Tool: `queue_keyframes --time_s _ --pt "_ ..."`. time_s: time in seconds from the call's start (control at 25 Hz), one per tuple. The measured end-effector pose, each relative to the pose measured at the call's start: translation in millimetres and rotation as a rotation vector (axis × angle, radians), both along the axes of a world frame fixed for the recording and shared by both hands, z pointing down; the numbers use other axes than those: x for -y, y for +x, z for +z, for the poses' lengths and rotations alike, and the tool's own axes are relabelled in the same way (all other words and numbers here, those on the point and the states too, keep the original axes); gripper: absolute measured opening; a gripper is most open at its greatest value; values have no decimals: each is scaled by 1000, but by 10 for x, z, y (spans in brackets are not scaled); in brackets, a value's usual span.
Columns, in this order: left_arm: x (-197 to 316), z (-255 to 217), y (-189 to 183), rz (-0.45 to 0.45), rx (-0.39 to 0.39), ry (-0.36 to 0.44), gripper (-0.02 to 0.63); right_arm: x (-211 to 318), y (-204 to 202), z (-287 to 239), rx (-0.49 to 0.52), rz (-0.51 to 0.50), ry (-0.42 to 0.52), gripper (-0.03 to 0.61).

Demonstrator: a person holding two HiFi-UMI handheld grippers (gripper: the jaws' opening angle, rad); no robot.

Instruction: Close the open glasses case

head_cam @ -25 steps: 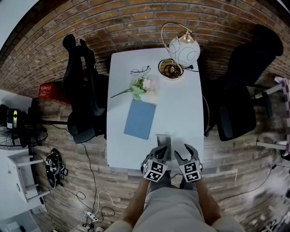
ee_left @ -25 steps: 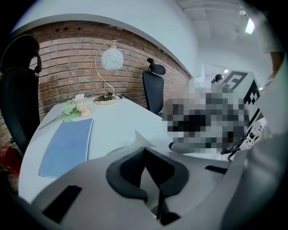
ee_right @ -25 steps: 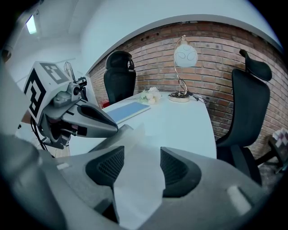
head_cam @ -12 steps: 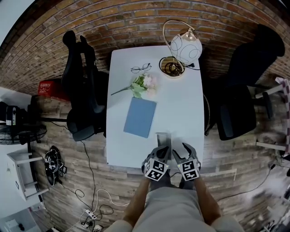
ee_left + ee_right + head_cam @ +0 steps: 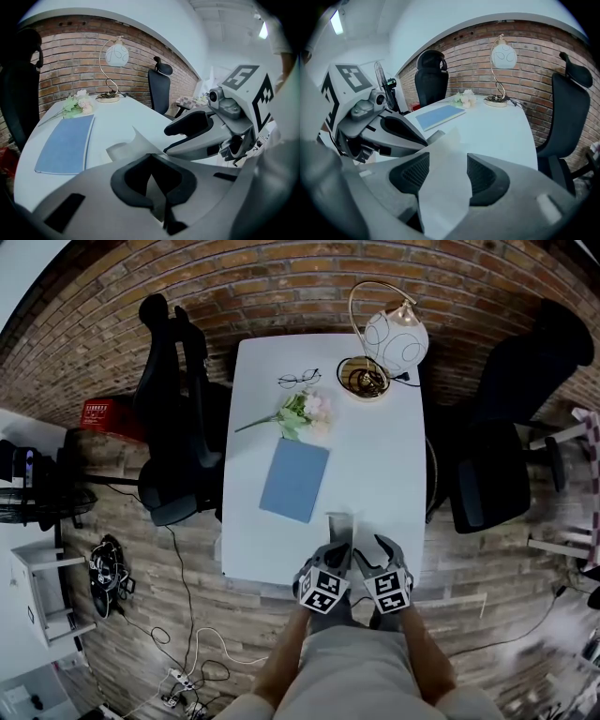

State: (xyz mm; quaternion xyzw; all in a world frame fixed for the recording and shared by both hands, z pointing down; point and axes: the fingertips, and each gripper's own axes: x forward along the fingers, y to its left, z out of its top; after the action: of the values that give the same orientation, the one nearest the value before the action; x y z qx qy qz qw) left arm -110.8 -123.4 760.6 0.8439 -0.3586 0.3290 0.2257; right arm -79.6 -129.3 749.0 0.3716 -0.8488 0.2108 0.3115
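Glasses case (image 5: pixel 339 522) looks light, thin-panelled, probably floppy: left gripper (image 5: pixel 152 182) pinches 1 flap, right gripper (image 5: pixel 443 180) stands part-open around another; grip flap edges.

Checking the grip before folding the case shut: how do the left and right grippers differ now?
The left gripper has its pads close together, pinching a grey flap of the glasses case edge-on; the right gripper has them well apart, a pale flap lying broad between them. So the left looks shut, the right open. Both sit side by side at the near edge of the table.
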Motion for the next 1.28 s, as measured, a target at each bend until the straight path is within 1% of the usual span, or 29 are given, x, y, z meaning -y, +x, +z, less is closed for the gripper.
queue_keyframes --time_s 0.52,1.04,1.28 --pt "-15 -12 -90 -23 -8 4 3 -1 -82 -42 -14 -17 6 253" --pt "-53 12 -205 -44 -4 4 3 -17 -182 -33 -3 -42 29 253" --pt "-64 16 -267 -53 -4 5 3 -18 -223 -63 -7 -37 18 253"
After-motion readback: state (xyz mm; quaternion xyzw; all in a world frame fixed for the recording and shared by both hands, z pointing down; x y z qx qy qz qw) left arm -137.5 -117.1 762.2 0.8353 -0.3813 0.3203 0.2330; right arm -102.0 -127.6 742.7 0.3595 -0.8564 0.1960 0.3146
